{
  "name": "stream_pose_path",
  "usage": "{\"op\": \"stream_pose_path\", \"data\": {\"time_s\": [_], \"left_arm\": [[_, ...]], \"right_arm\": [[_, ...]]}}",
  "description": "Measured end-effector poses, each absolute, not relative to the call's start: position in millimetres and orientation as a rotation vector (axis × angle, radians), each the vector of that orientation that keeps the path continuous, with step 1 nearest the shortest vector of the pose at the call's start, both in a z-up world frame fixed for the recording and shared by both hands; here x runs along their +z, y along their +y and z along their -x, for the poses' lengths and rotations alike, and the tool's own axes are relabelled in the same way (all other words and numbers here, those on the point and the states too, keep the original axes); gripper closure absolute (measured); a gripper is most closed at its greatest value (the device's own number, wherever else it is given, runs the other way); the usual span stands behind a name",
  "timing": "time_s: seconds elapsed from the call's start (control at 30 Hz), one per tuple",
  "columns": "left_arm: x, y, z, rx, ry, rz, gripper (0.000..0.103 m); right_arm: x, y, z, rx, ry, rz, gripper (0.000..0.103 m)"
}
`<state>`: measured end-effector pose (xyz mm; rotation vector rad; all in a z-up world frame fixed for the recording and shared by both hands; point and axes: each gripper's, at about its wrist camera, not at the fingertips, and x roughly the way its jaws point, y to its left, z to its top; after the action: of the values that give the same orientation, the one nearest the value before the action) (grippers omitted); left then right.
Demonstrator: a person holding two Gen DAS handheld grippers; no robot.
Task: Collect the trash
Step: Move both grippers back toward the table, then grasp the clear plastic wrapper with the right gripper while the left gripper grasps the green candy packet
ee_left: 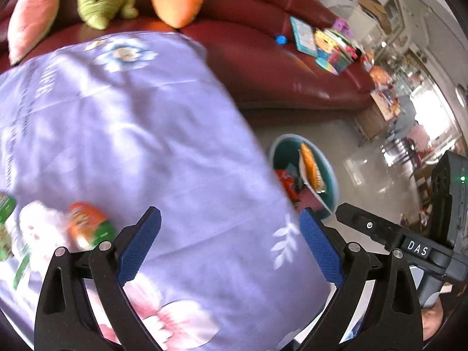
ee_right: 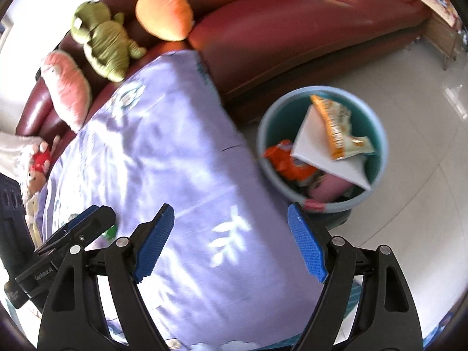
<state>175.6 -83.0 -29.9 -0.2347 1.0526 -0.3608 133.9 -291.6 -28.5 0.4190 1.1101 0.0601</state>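
Bright daylight, motion blur, fisheye warp

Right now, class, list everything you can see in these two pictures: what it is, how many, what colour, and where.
Cloth: one, lilac with flowers, covering the surface in front of the sofa.
Sofa: one, dark red, behind the cloth.
Soft toys: three on the sofa; pink carrot, green frog, orange carrot.
Doll: one, red top, at the cloth's left edge.
Bin: one, teal, on the pale floor beside the cloth.
Wrappers in bin: orange-and-white packet, white sheet, orange packet.
Snack packets on cloth: orange-green, blurred; count unclear.
Books: several, colourful, far end of the sofa.
Left tool: black, blue pads, open, empty.
Right tool: same, open, empty.
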Motion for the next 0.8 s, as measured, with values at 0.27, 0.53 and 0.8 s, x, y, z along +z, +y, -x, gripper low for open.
{"op": "stream_pose_path", "data": {"time_s": [0.27,0.53,0.8], "left_arm": [[-32,1,-143,-0.254,1.028,0.275,0.008],[-38,89,-109,-0.135,0.997,0.368,0.008],[-54,156,-90,-0.02,1.005,0.459,0.008]], "right_arm": [[-33,-233,-133,0.126,1.177,-0.425,0.027],[-45,-160,-130,0.239,1.242,-0.339,0.027],[-56,-83,-135,0.344,1.286,-0.234,0.027]]}}
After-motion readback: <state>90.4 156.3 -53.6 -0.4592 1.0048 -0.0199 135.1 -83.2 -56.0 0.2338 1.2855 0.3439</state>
